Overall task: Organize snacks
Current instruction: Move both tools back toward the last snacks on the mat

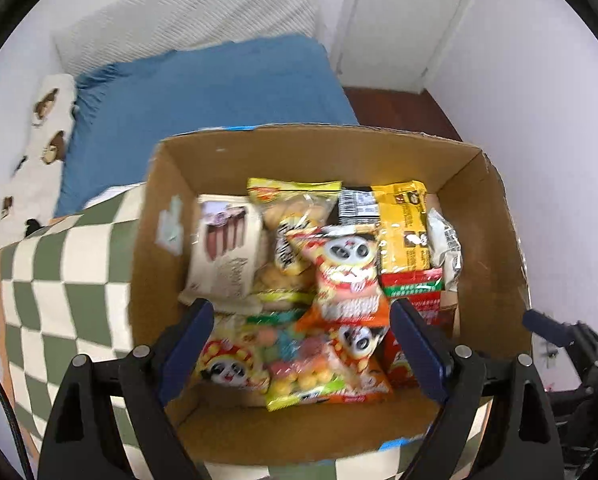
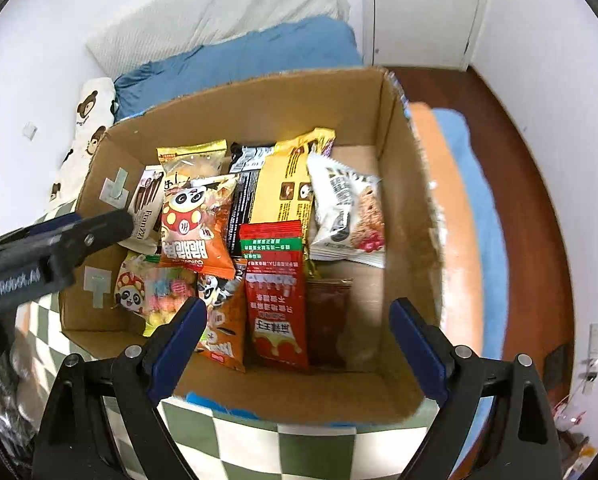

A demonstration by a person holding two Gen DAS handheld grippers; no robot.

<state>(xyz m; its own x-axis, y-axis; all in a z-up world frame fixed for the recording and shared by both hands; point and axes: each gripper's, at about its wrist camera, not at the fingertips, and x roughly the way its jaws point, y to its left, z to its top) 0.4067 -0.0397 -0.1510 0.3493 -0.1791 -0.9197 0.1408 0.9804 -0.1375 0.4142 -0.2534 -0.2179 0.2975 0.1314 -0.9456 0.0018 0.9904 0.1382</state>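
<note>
Snack packets (image 2: 259, 240) lie packed inside an open cardboard box (image 2: 403, 184) resting on a green-checked blanket (image 1: 59, 280) on the bed. Left gripper (image 1: 301, 336) and right gripper (image 2: 297, 332) hang above the box, jaws wide apart, nothing between them.

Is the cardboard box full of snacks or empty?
Partly full. The cardboard box holds many snack packets across its bottom, but its walls stand well above them.
</note>
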